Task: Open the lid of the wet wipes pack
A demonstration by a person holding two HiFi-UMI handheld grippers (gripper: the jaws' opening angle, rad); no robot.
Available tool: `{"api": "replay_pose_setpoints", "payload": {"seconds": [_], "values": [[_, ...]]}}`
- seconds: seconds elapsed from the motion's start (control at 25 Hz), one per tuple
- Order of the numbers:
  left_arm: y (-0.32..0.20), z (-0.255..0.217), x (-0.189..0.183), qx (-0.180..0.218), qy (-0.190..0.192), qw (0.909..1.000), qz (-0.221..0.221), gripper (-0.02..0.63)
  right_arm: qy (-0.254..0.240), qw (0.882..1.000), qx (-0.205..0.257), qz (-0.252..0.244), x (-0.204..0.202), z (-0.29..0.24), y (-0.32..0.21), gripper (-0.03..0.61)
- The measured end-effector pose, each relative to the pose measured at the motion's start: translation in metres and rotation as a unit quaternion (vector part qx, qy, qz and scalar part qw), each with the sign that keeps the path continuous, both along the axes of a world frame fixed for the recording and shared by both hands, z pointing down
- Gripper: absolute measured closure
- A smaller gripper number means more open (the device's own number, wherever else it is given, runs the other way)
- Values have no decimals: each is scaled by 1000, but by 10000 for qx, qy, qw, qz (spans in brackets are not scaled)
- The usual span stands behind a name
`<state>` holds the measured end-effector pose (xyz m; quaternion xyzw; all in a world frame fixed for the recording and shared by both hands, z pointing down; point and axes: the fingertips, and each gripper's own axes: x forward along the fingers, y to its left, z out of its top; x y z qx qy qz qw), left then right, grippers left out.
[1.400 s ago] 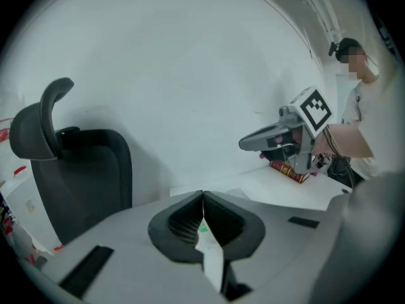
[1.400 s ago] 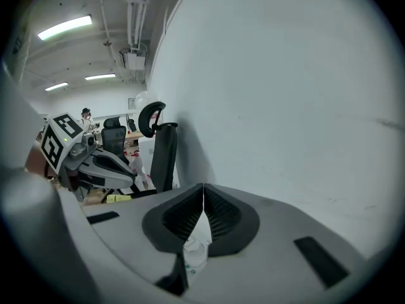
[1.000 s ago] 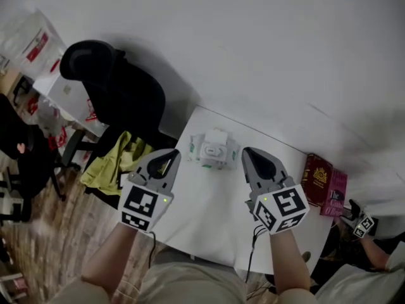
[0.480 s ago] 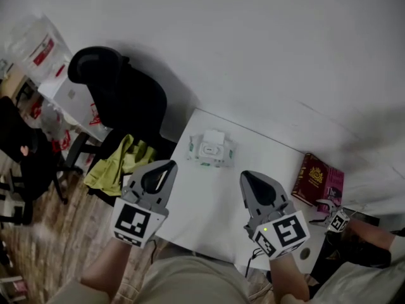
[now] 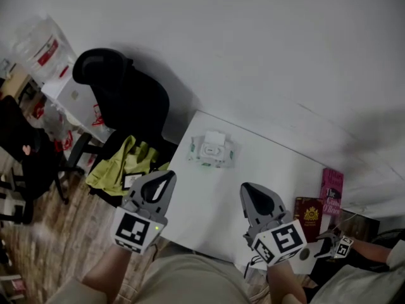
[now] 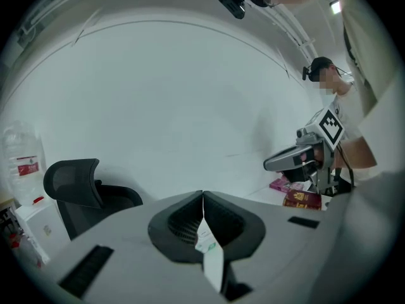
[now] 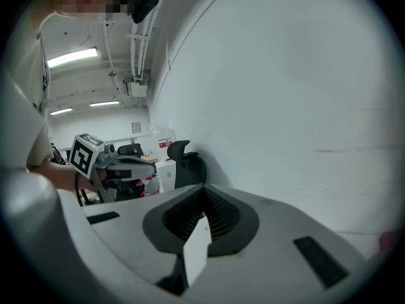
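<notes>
Resting at centre frame, wet wipes pack (image 5: 212, 149) lay on the white table (image 5: 209, 201) near its far edge. Left gripper (image 5: 168, 176) and right gripper (image 5: 248, 189) hovered lower in the frame, both clenched with nothing between the jaws, well apart from the pack.

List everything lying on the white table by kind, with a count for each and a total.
wet wipes pack: 1
books: 2, the dark red book and the pink book
total: 3
</notes>
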<state>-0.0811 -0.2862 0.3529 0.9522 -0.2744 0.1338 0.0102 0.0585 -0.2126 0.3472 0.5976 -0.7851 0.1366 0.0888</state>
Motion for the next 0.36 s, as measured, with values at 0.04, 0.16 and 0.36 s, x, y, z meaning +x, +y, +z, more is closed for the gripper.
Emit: {"api": "replay_pose_setpoints", "payload": {"seconds": [0.04,0.16,0.36], "values": [[0,-1,0,-7,6,10000,-9,592,-3,10000,-2,9,0,0,0,555],[-1,-1,-1,-4,7,10000,-29,592,-13,10000,20,15,1,0,0,555],[-1,0,1,14,-33,10000,-34,592,-23,10000,61,-21,1,0,-1,555]]}}
